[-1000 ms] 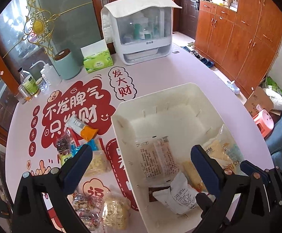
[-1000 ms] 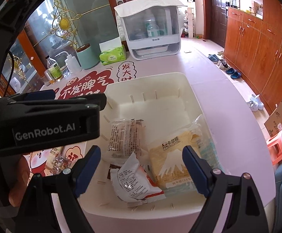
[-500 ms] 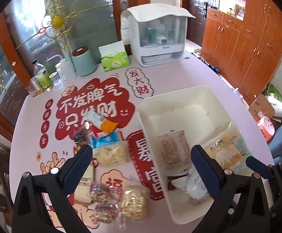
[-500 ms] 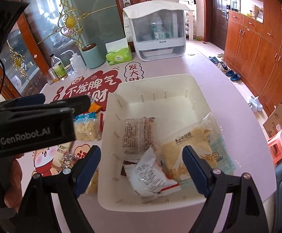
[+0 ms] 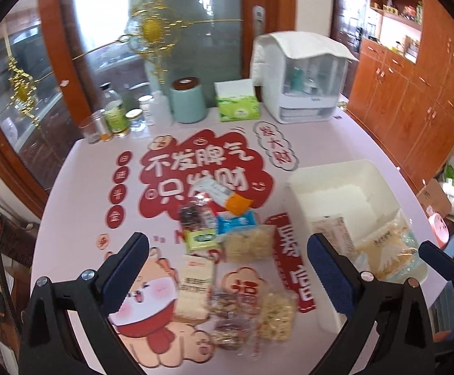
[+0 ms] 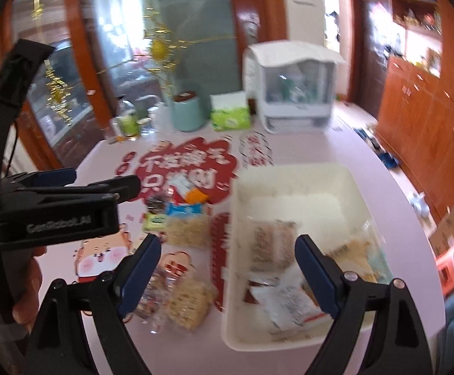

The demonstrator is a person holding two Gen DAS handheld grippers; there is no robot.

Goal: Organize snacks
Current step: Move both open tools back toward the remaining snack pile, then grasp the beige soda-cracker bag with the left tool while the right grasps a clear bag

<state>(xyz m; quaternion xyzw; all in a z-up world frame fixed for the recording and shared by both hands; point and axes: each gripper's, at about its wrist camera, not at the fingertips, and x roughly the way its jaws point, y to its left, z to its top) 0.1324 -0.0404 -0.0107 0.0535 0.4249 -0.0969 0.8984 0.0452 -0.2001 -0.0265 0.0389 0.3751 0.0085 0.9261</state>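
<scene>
A white plastic bin [image 5: 330, 172] stands on the pink table, right of a pile of loose snacks. In the right wrist view the bin [image 6: 292, 168] holds a clear biscuit pack [image 6: 272, 243], a yellow bread bag [image 6: 352, 256] and a white packet [image 6: 289, 306]. The loose pile includes an orange-and-white packet [image 5: 227, 195], a blue packet [image 5: 236, 222], a green packet [image 5: 200, 239], a yellow crisp pack [image 5: 249, 242] and a beige pack [image 5: 195, 287]. My left gripper [image 5: 227, 247] hovers open above the pile. My right gripper [image 6: 227, 243] is open over the bin's left rim, holding nothing.
At the table's far edge stand a teal canister [image 5: 188, 100], a green tissue box [image 5: 238, 106], a white covered organiser [image 5: 302, 78] and some bottles [image 5: 116, 115]. Wooden cabinets [image 5: 414, 100] line the right wall. A hand [image 6: 27, 297] holds the left gripper's body.
Both cameras have drawn back and swung left, from over the bin toward the loose snacks. The bin's contents look unchanged. Both grippers stayed open.
</scene>
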